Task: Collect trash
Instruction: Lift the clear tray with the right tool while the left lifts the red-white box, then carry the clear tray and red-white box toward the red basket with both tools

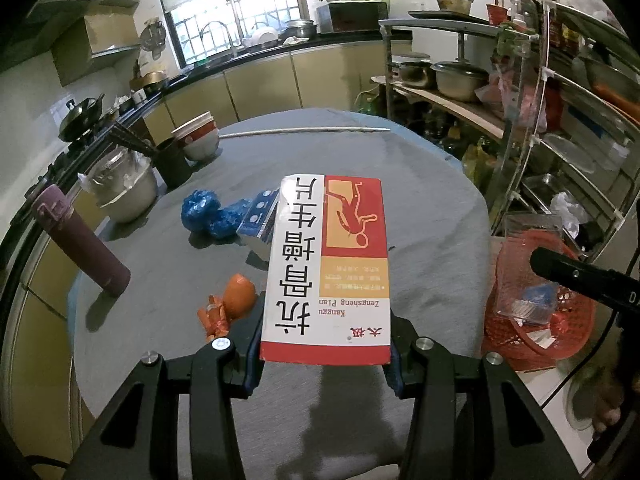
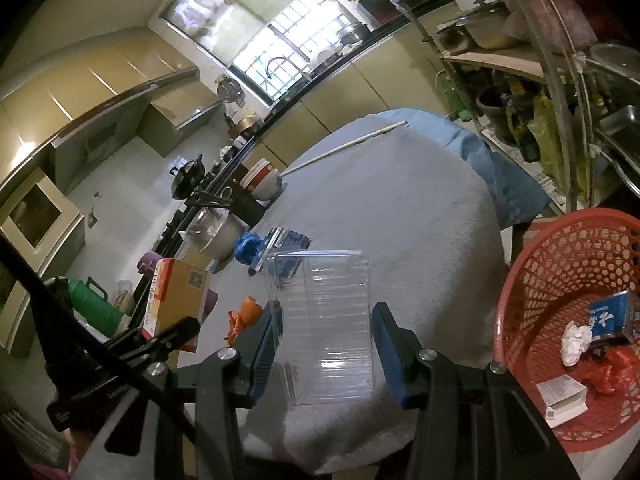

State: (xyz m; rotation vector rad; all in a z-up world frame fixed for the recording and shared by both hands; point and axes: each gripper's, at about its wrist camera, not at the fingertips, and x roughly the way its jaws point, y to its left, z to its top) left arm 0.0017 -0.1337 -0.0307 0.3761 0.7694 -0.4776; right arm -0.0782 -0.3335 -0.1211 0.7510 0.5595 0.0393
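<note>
The left gripper has its fingers clamped on the near end of a red, white and yellow cardboard medicine box, which sticks out forward above the grey cloth-covered tabletop. The right gripper has its fingers clamped on the sides of a clear, ribbed plastic box, likewise held clear of the tabletop. Both pieces of trash are therefore in the carrying step, lifted but not yet dropped. The landmark is the red perforated plastic basket, which sits off the tabletop's edge; it already holds a blue carton, a white crumpled tissue, a small white box and red plastic scraps. The clear box is near the basket, the medicine box farther from it. Farther still from the basket, on the tabletop, lie an orange crumpled wrapper, a blue crumpled plastic bag and a blue blister-pack box. The next move probably calls for bringing each load over the basket's rim before the fingers part, one hand at a time so they do not collide.
</note>
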